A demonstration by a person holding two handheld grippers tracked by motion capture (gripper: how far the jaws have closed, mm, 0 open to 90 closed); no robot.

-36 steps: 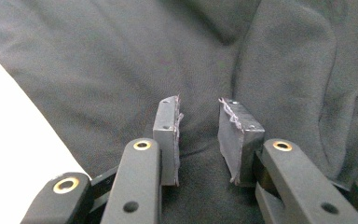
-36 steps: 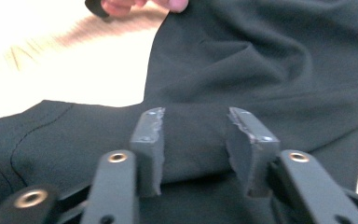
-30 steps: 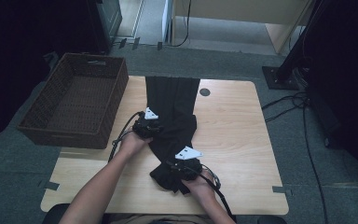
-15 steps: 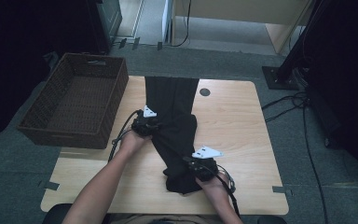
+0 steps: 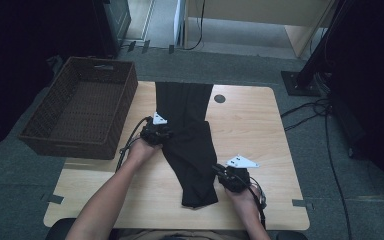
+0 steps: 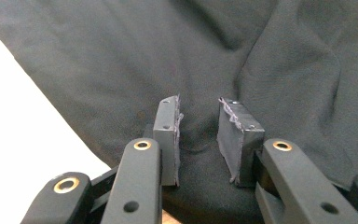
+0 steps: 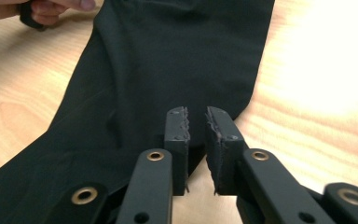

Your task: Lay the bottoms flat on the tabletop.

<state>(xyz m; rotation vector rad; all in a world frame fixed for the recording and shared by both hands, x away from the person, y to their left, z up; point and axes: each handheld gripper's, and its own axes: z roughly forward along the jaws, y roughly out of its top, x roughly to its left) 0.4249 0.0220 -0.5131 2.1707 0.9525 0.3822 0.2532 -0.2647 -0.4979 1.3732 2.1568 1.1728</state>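
Left gripper (image 5: 156, 134) part-open over black trousers (image 5: 190, 145) on table (image 5: 250, 125); right gripper (image 5: 219, 172) narrowly parted, just been opening at trouser edge.

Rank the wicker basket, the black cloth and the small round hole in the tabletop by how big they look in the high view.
1. wicker basket, largest.
2. black cloth, long and narrower, somewhat smaller.
3. round hole, by far the smallest.
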